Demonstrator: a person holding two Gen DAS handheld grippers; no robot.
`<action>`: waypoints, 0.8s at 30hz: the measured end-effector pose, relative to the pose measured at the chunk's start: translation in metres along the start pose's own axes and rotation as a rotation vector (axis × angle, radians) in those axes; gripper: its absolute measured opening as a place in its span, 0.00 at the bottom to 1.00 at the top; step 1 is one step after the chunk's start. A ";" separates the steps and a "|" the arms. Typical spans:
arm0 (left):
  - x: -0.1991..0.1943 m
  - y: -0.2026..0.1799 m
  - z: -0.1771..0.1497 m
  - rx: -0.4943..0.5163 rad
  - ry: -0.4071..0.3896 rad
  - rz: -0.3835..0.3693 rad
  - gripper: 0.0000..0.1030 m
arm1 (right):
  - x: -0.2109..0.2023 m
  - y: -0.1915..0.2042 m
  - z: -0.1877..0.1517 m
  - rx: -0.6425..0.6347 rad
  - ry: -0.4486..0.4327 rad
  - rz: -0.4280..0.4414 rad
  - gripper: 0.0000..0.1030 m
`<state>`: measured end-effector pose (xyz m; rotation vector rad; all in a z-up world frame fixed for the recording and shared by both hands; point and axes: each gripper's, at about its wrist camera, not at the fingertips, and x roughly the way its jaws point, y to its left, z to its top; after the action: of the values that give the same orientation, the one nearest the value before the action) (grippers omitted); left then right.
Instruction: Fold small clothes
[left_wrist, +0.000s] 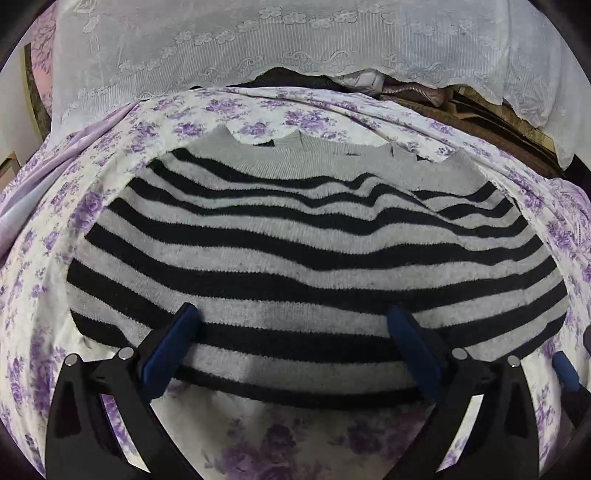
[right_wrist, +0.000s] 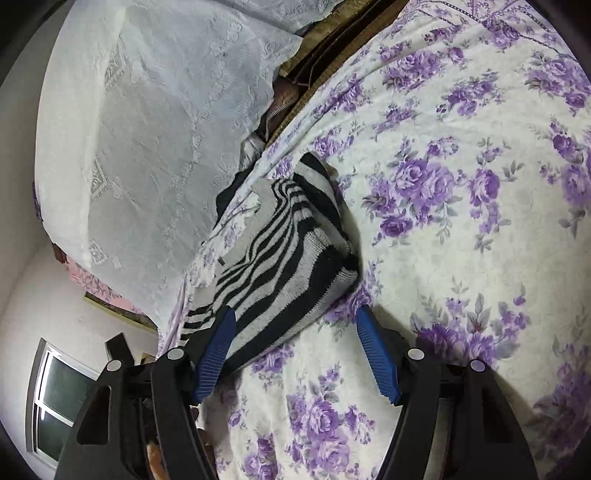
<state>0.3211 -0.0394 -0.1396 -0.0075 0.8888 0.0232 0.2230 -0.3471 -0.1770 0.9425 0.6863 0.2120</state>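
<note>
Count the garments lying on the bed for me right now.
1: a grey-and-black striped knit sweater, folded, on the purple-floral white bedsheet near its far edge. More fabric shows beyond the bed under the white lace cover; possibly clothes.

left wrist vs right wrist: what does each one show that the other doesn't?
Left wrist only: the striped sweater front-on, its whole width and the grey collar at the far edge; also a sliver of the right hand-held gripper at the frame's right edge.

Right wrist only: a window low on the left, the sweater's folded thickness from the side, and a wide stretch of floral bedsheet beyond it.

Both: the sweater lying on the bedsheet, the white lace cloth behind, and an open hand-held gripper, left, at the sweater's near edge.
</note>
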 end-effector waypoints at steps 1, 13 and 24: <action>0.002 -0.004 -0.001 0.011 -0.002 0.013 0.96 | 0.002 0.001 0.000 -0.004 0.003 -0.007 0.66; -0.001 -0.007 -0.003 0.020 -0.010 0.026 0.96 | 0.047 0.022 0.016 -0.048 0.024 -0.185 0.68; 0.000 -0.008 -0.003 0.022 -0.010 0.035 0.96 | 0.086 0.025 0.044 0.013 -0.094 -0.160 0.63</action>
<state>0.3191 -0.0473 -0.1418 0.0288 0.8788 0.0460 0.3196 -0.3230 -0.1777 0.8996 0.6734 0.0219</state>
